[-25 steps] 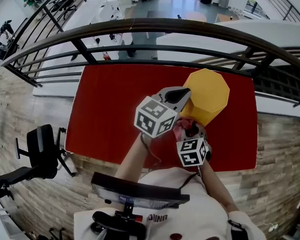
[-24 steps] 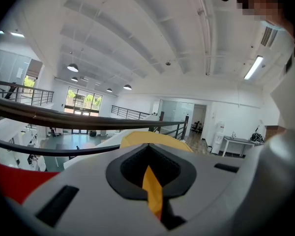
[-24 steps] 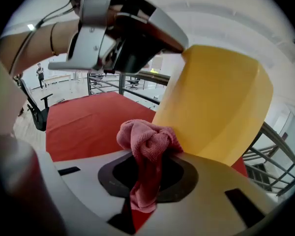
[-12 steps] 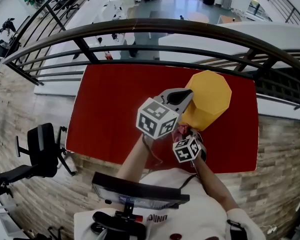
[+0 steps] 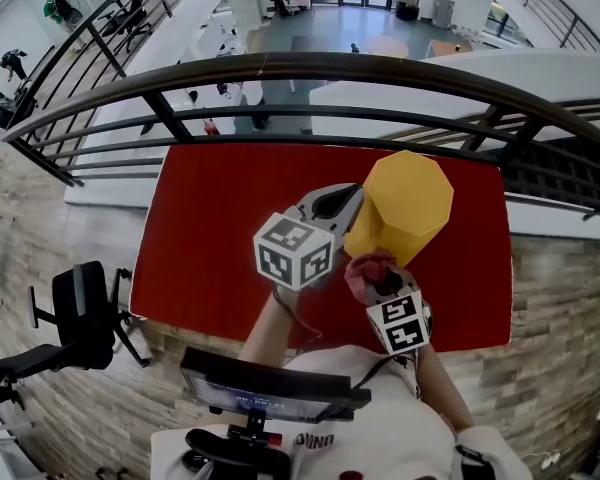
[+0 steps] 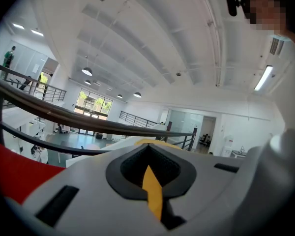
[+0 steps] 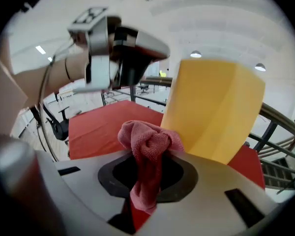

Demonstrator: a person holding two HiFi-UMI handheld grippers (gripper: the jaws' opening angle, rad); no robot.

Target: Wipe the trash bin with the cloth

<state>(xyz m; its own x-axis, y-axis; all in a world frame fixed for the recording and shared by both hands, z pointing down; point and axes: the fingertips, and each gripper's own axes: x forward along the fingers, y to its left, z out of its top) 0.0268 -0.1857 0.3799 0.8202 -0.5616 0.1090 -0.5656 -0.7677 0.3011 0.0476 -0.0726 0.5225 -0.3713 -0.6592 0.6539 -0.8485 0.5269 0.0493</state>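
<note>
The right gripper [image 5: 381,280] is now farther back from the trash bin [image 5: 402,206], closer to the person [image 5: 370,438]. Its marker cube [image 5: 400,321] sits lower and more to the right under the bin than before. The cloth [image 5: 368,266] it pinches comes back with it, so more of the pink bunch shows at the bin's near side. The left gripper [image 5: 347,201] swings its own cube out to the left of the bin. The bin slides a little toward the person too.
</note>
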